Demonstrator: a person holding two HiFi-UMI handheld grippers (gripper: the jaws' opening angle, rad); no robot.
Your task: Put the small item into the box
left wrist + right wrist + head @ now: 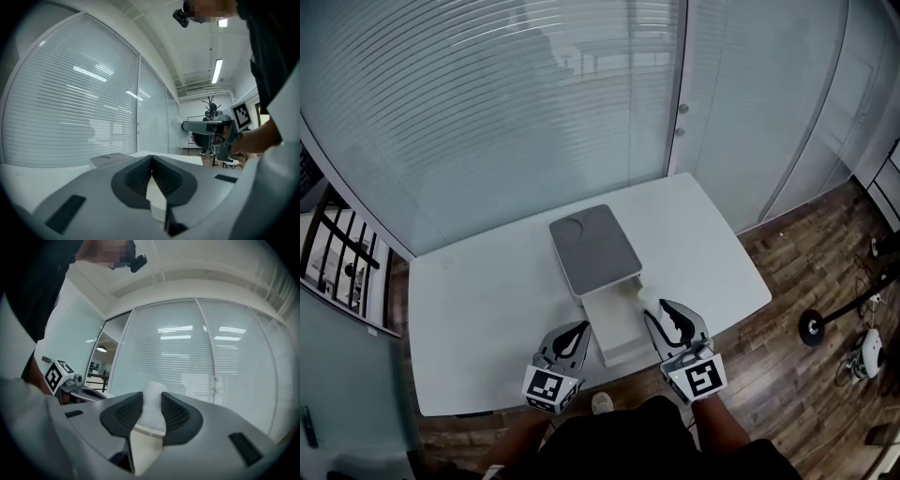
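Note:
On the white table stands a box with its grey lid swung back and its white tray open toward me. A small white item is held just over the tray's right edge, with my right gripper shut on it. The right gripper view shows the item pinched between the dark pads. My left gripper hovers at the tray's left side, jaws shut and holding nothing. From the left gripper view, the right gripper and the item appear beyond the lid.
A glass wall with blinds runs close behind the table. Wooden floor lies to the right, with a round-based stand and a white device on it. A black railing is at the left.

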